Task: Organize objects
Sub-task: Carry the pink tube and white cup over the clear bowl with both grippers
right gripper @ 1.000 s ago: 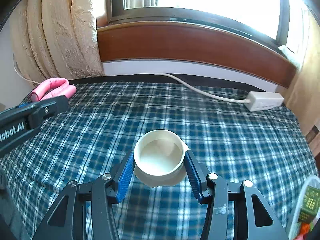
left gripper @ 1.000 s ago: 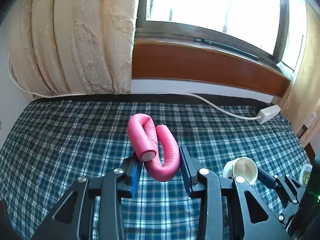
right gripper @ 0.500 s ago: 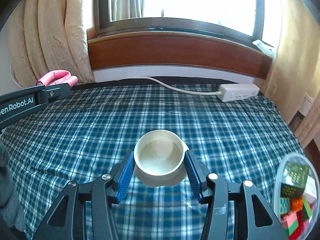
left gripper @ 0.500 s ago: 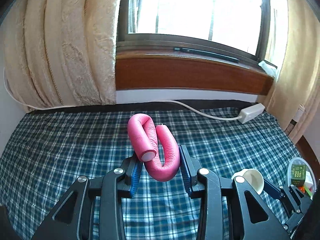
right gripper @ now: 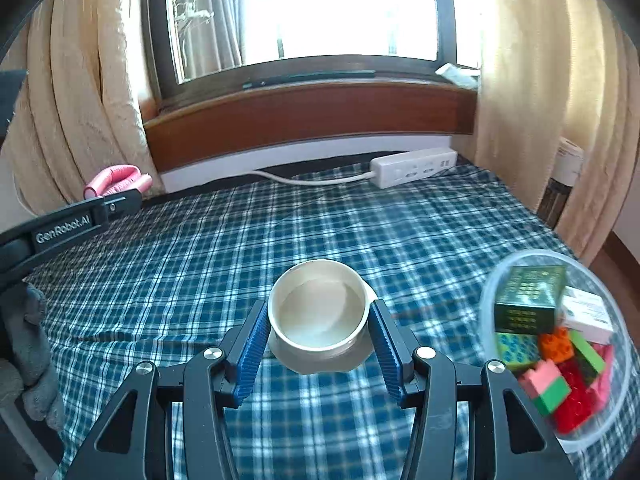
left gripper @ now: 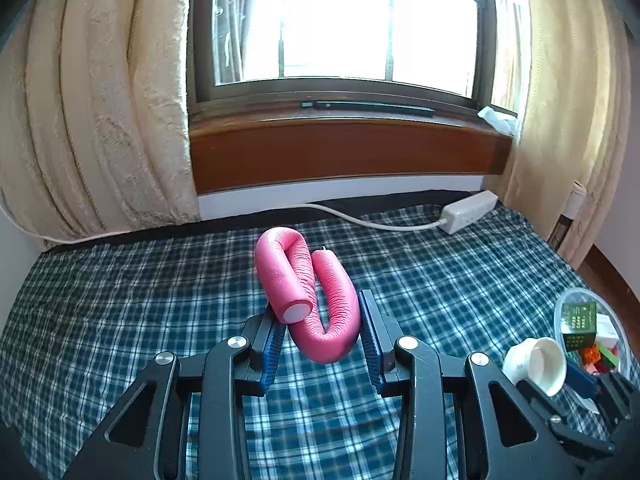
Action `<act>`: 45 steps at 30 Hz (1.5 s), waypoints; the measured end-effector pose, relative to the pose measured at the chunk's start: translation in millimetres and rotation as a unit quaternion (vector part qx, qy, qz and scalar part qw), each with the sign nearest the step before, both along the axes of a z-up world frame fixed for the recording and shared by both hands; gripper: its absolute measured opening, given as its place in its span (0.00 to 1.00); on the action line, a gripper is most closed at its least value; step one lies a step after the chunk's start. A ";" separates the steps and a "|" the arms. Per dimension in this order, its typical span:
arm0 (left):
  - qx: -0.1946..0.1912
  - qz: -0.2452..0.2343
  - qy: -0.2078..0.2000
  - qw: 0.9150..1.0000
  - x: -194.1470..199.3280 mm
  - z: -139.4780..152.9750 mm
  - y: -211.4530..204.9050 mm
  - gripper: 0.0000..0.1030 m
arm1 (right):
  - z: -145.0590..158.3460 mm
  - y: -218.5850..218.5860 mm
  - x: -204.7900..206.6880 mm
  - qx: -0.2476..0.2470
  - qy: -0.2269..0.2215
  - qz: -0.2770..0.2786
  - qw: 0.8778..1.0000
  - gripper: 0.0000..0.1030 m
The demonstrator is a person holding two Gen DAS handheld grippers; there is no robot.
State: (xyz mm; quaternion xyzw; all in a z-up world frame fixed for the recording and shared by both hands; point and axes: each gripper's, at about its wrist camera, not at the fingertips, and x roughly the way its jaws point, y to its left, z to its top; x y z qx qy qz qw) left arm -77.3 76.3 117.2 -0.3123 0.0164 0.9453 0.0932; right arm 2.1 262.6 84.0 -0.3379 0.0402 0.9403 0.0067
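The left gripper [left gripper: 322, 338] is level above the plaid surface [left gripper: 120, 304], jaws clamped on a bent pink tube [left gripper: 316, 300] that points toward the window [left gripper: 340, 24]. The right gripper [right gripper: 318, 344] is level too, jaws clamped on a white cup [right gripper: 318, 312], mouth up. A clear tub [right gripper: 490, 292] of toy blocks [right gripper: 560, 364] lies just right of the cup.

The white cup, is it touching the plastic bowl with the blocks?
Apart. In the right wrist view the white cup sits between the jaws, with checked cloth showing before the plastic bowl.
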 end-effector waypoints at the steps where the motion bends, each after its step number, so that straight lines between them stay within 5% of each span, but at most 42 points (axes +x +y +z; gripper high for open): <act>1: -0.001 -0.003 0.001 1.000 1.6 0.5 1.6 0.36 | 0.8 3.4 4.4 -0.001 0.002 -0.003 1.000 0.52; 25: -0.014 -0.088 -0.024 0.996 38.3 -9.5 60.5 0.36 | -0.8 148.7 88.4 -0.020 0.019 -0.148 0.989 0.52; 45: -0.010 -0.189 -0.057 0.980 70.2 -10.5 154.4 0.36 | -31.9 236.2 69.8 -0.037 -0.005 -0.186 0.982 0.52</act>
